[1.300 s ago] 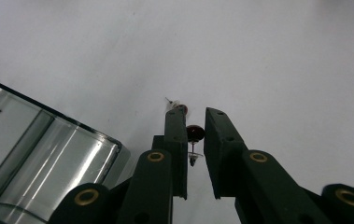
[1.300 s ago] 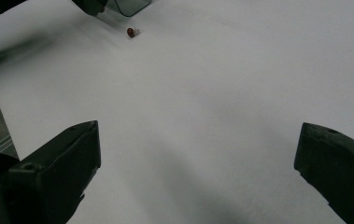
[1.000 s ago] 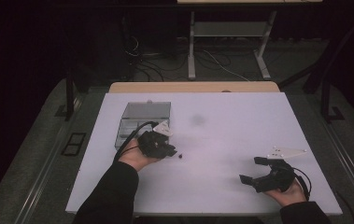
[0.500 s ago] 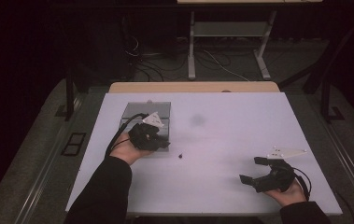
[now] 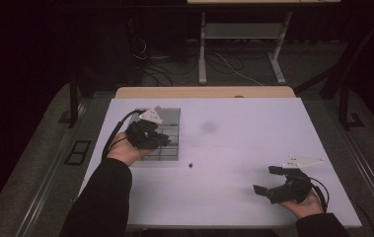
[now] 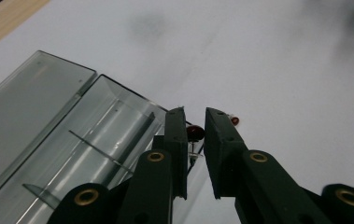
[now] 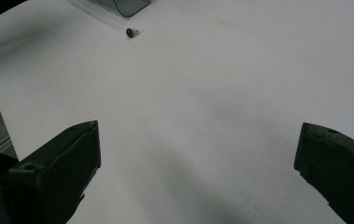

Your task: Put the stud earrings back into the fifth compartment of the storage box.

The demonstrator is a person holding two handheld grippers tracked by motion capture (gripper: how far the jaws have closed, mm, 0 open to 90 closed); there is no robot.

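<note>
The left gripper hangs over the clear box at the table's left, its jaws nearly closed on a small red LED pinched by its legs. To do this well, carry it past the box wall, pick one compartment, lower it between the dividers, then let go. A second LED lies loose on the table just beside the box. At the right, the right gripper rests with jaws wide apart, holding nothing.
</note>
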